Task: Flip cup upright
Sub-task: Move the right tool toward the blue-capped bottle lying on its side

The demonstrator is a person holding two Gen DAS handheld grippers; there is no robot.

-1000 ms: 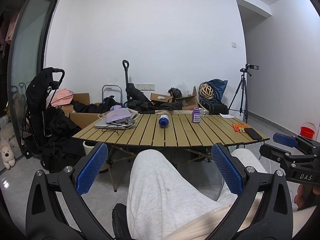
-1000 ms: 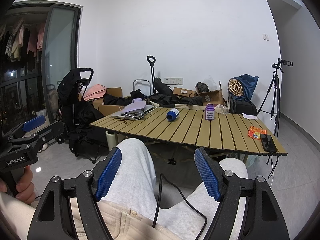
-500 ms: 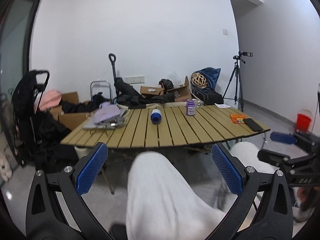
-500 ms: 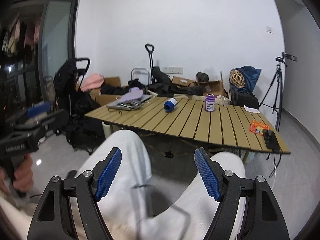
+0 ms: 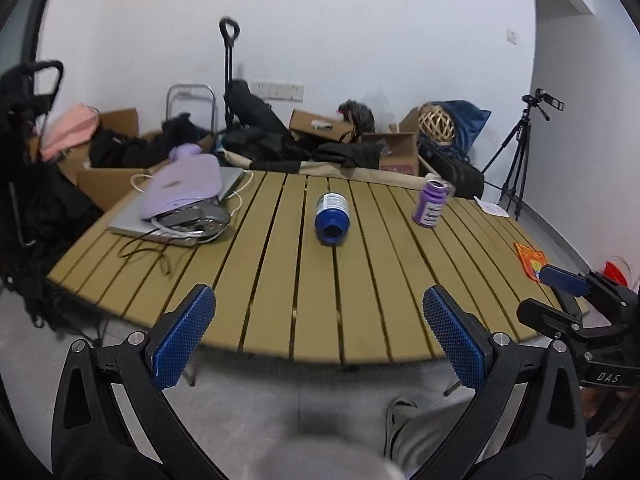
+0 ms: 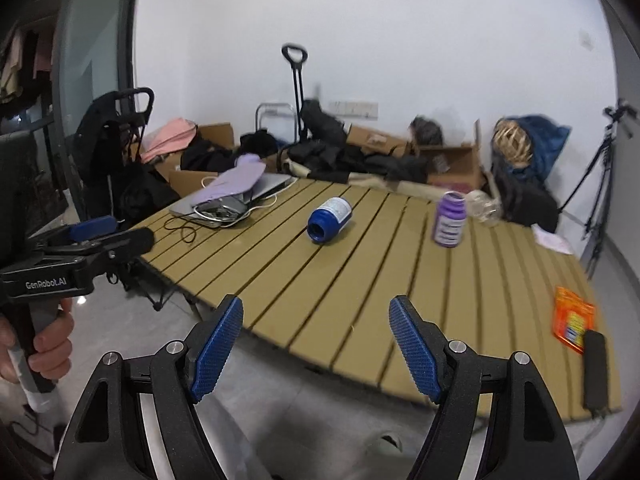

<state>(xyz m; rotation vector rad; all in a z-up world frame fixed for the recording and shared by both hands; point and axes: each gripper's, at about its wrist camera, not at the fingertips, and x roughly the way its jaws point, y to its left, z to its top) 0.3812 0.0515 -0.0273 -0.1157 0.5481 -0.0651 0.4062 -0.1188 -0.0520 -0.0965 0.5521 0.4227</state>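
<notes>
A blue cup with a white label lies on its side near the middle of the slatted wooden table, its open mouth facing me. It also shows in the right wrist view. My left gripper is open and empty at the table's near edge, well short of the cup. My right gripper is open and empty, also at the near edge. Each gripper shows at the side of the other's view.
A purple bottle stands upright right of the cup. A laptop with a lilac pouch and cables lies at the table's left. An orange packet and a black phone lie at the right edge. Boxes and bags stand behind.
Both grippers have risen and moved forward toward the table; my legs have dropped out of view and the cup looks nearer. Both grippers stayed open.
</notes>
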